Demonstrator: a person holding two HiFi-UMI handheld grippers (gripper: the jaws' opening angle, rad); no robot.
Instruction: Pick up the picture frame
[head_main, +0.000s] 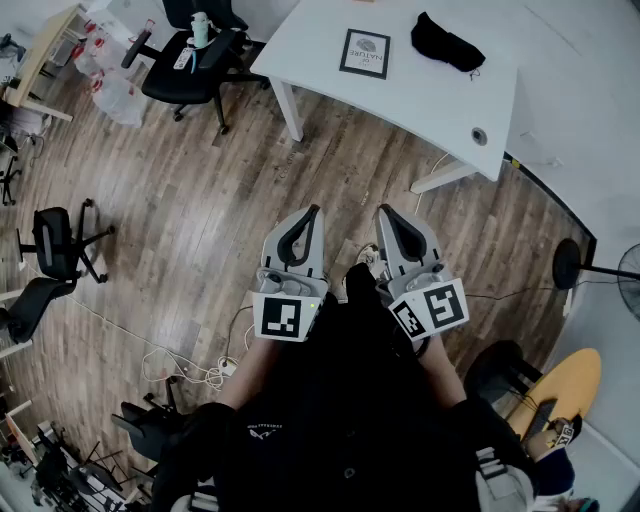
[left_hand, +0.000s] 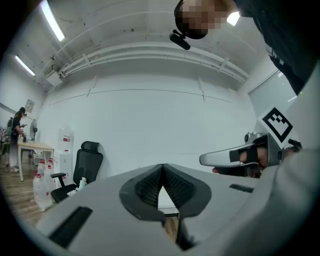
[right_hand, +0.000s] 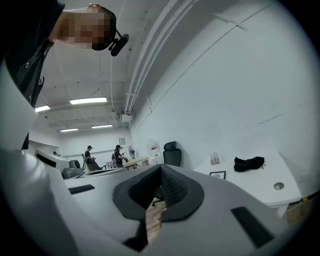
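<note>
2 claws: left claw (head_main: 312, 212) & right claw (head_main: 385, 212), both shut tip-to-tip, nothing in either. They sit side by side over the wood floor (head_main: 200, 190), well apart from the white surface (head_main: 420, 100). 1 picture frame (head_main: 364, 53) lies flat on the surface, w/ 1 black cloth (head_main: 446, 42) near it. Right gripper view shows frame & cloth. Left gripper view shows neither, only wall & 1 office chair (left_hand: 86, 165).
</note>
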